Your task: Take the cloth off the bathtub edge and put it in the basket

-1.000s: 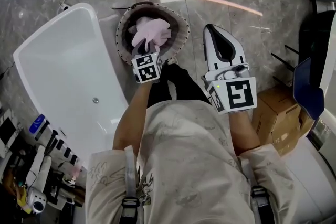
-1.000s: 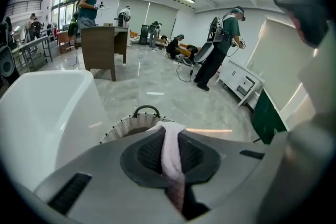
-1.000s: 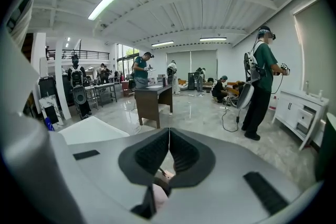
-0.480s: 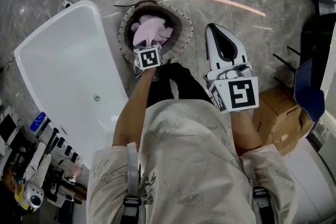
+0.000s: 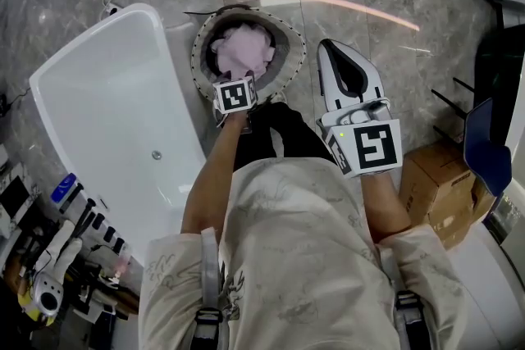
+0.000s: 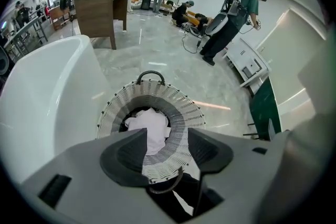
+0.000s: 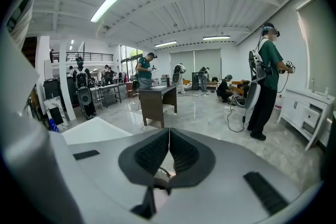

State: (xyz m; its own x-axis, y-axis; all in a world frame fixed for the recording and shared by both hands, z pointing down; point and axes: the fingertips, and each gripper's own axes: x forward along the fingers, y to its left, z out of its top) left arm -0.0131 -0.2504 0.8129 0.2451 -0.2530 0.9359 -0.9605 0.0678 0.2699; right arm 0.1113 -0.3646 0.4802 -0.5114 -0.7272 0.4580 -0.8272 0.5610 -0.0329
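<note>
The pale pink cloth lies bunched inside the round woven basket, which stands on the floor by the end of the white bathtub. My left gripper hovers over the basket's near rim. In the left gripper view its jaws are opening, with nothing between the pads; the cloth rests below them in the basket. My right gripper is held to the right of the basket, shut and empty.
A cardboard box sits on the floor at the right beside a dark blue object. A rack of bottles and tools lines the tub's near left side. A wooden desk and several people stand further off.
The left gripper moved forward and down over the basket and its jaws opened. The cloth, held above the basket before, now lies inside it. The right gripper stayed put.
</note>
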